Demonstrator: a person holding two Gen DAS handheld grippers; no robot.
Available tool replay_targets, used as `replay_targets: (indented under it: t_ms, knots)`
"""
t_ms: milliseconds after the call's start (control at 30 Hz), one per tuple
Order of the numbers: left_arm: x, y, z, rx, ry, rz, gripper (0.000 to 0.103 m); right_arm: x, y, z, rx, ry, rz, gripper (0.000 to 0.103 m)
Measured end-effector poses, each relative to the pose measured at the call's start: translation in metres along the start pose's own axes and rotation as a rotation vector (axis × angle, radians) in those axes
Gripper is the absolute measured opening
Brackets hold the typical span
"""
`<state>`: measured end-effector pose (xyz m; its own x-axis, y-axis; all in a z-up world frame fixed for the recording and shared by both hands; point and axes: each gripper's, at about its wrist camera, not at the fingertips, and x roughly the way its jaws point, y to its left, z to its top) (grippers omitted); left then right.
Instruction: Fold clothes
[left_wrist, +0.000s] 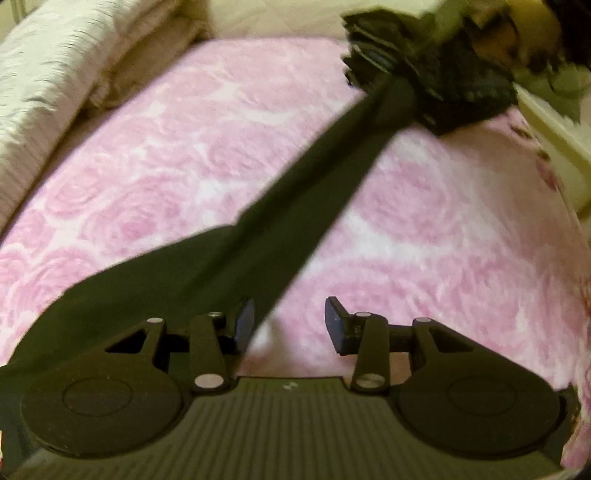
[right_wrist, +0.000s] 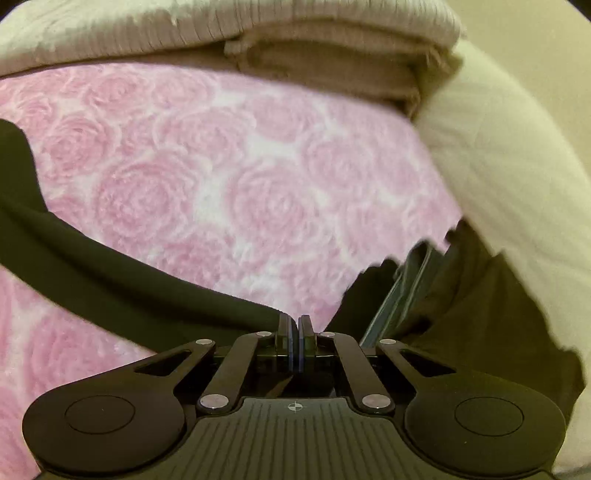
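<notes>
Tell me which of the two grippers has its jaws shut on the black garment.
The right gripper: its jaws are pressed together on the black garment. The left gripper has open jaws, with the garment draped across one side.

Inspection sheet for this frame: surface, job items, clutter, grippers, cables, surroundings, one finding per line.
Surface: pink rose-patterned blanket covering the bed.
Job's things: dark garment, stretched in a taut band from the right gripper toward the left gripper.
Clutter: folded beige blankets stacked at the bed's far edge; cream pillow beside them.
Grippers: left gripper open, garment draped against its left finger, not clamped. Right gripper shut, dark garment bunched at its closed fingers.
Cables: nothing seen.
Surroundings: blurred objects in the top right of the left wrist view, too smeared to identify.
</notes>
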<state>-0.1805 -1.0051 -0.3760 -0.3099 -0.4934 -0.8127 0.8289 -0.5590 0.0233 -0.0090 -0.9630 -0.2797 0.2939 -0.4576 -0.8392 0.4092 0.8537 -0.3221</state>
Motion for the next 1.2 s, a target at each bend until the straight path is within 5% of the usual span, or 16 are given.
replay_targets:
  t_ms: [200, 367, 467, 567, 667, 700, 733, 900, 1033, 1200]
  knots:
    - [0.003, 0.061, 0.016, -0.049, -0.027, 0.074, 0.039, -0.003, 0.002, -0.021, 0.014, 0.033, 0.036, 0.001]
    - [0.036, 0.1, 0.039, 0.048, 0.056, 0.126, 0.039, -0.009, 0.007, -0.033, 0.014, 0.042, 0.05, 0.001]
    - [0.059, 0.106, 0.045, 0.19, 0.1, 0.125, 0.039, -0.012, 0.01, -0.04, 0.002, 0.048, 0.06, 0.001]
    - [0.079, 0.104, 0.043, 0.298, 0.171, 0.062, 0.039, -0.017, 0.015, -0.044, -0.056, 0.038, 0.049, 0.001]
    - [0.088, 0.104, 0.044, 0.364, 0.209, 0.001, 0.026, -0.021, 0.018, -0.041, -0.107, 0.021, 0.037, 0.001]
    - [0.087, 0.104, 0.046, 0.369, 0.217, -0.016, 0.013, -0.021, 0.019, -0.04, -0.115, 0.015, 0.032, 0.001]
    - [0.083, 0.106, 0.047, 0.359, 0.196, 0.0, 0.001, -0.022, 0.019, -0.038, -0.122, 0.01, 0.028, 0.001]
    - [0.074, 0.12, 0.051, 0.236, 0.123, 0.094, 0.001, -0.027, 0.013, -0.019, -0.122, -0.041, 0.012, 0.001]
    - [0.074, 0.135, 0.055, 0.099, 0.085, 0.175, 0.003, -0.009, -0.004, 0.022, -0.106, -0.1, -0.013, 0.001]
    - [0.071, 0.147, 0.058, -0.041, 0.038, 0.251, 0.016, 0.019, -0.015, 0.054, -0.034, -0.109, -0.092, 0.016]
